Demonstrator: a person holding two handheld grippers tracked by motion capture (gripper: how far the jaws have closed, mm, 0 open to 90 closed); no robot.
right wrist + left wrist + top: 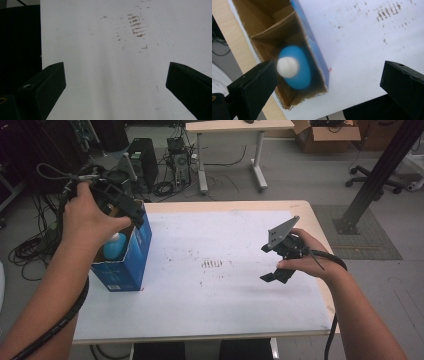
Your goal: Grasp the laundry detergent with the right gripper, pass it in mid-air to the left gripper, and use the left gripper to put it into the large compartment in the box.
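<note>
Dim, soft room light; the white-capped blue plastic bottle (295, 67) is motion-blurred, and the white desk (105, 75) shows faint glare.

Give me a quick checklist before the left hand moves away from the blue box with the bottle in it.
1. Bottle sits inside the blue box, white cap up: ok.
2. Left gripper jaws wide open, nothing between them: ok.
3. Left gripper is above the box, not touching the bottle: ok.
4. Box stands upright on the table: ok.
5. Right gripper open and empty, apart from the box: ok.
6. Bottle resting on the box bottom: cannot tell.
</note>
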